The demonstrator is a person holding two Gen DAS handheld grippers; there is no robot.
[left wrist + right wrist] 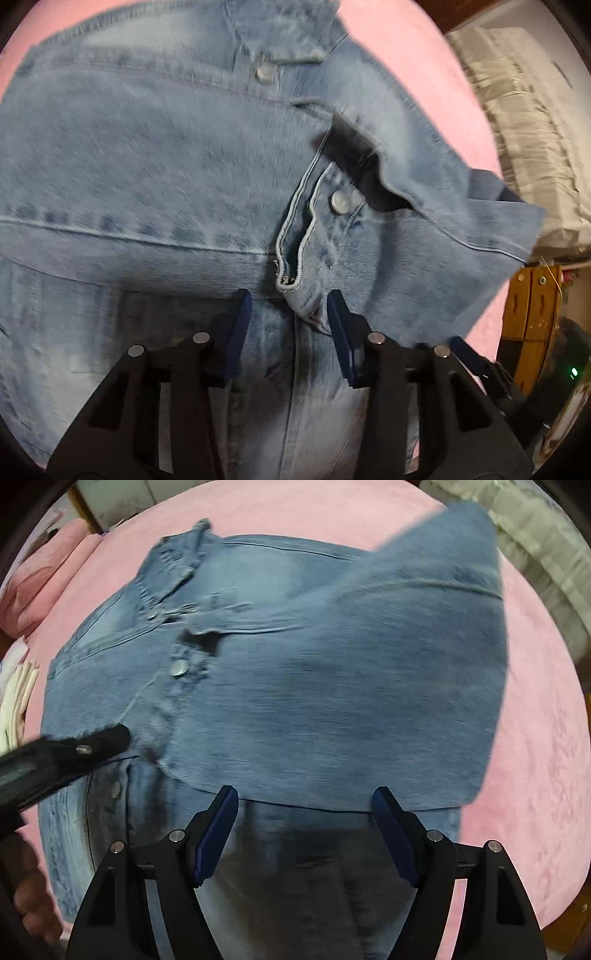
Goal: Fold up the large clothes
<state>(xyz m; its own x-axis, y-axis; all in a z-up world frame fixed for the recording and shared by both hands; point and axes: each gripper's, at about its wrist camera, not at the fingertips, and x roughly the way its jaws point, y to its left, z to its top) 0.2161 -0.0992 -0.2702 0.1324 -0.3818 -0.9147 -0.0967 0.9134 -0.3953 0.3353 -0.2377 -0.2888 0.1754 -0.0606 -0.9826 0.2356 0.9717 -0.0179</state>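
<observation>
Spread on a pink blanket (535, 701), a denim jacket (147, 166) lies part-folded; both the left gripper (290, 306) and right gripper (304, 797) hover agape, empty; heavy, stiff cloth (likely) best pinched at seams.

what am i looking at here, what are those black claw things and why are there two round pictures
Those claws are handheld tongs, one in each of a person's hands. Each carries a fisheye camera looking along its fingers, hence two round pictures. The left tongs and the right tongs are both open and hold nothing. Below them a denim jacket lies on a pink blanket, with one panel folded over the front. In the right-hand picture the left tongs poke in from the side.
</observation>
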